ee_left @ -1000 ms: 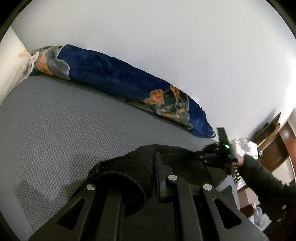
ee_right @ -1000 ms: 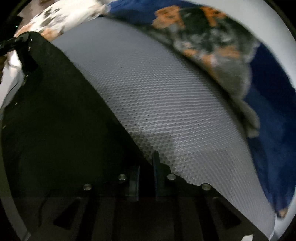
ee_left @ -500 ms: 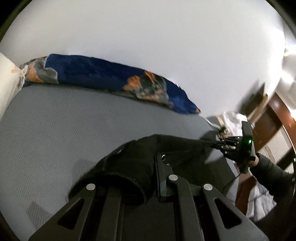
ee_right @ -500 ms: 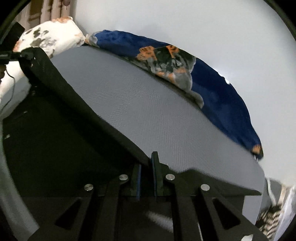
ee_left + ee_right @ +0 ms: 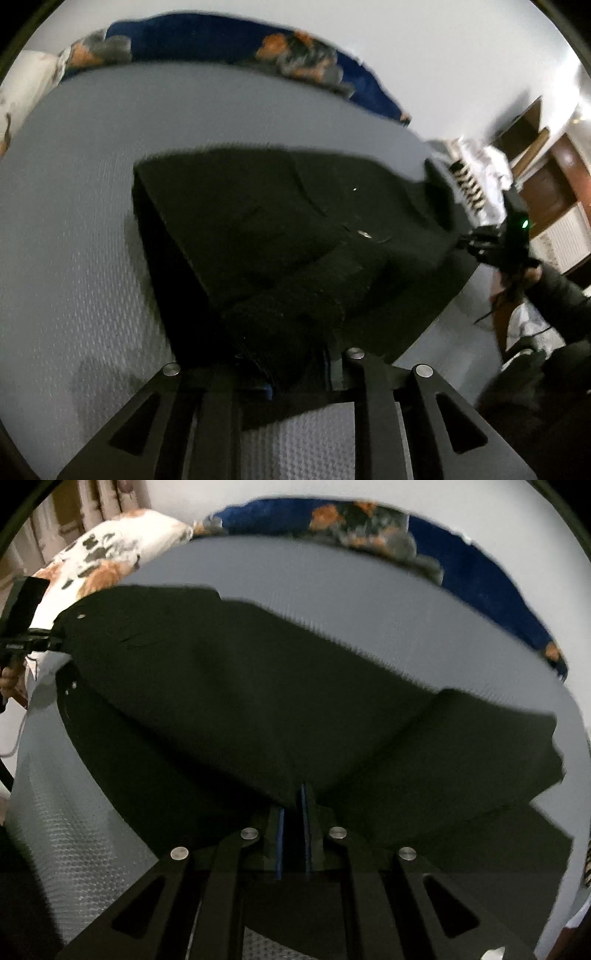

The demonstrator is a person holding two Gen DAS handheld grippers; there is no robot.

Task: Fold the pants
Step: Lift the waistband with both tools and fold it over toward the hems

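Two grippers work one garment. The black pants [image 5: 280, 229] lie spread on the grey mattress [image 5: 81, 206], stretched between my two tools, with a blue patterned blanket [image 5: 480, 572] along the far edge and a floral pillow [image 5: 107, 554] at one end.

I judge the fabric soft, limp and light: it drapes, sags between holds and will slide or bunch if dragged. I would take hold at hems, the waistband or corners, where doubled cloth gives the pads something to bite.

Left gripper [image 5: 299, 373]: its jaws are opening, with a thick ribbed band of the pants between them; whether the pads press on it, I cannot tell. Right gripper [image 5: 291, 812]: jaws nearly together, clamped on a fold of the pants.
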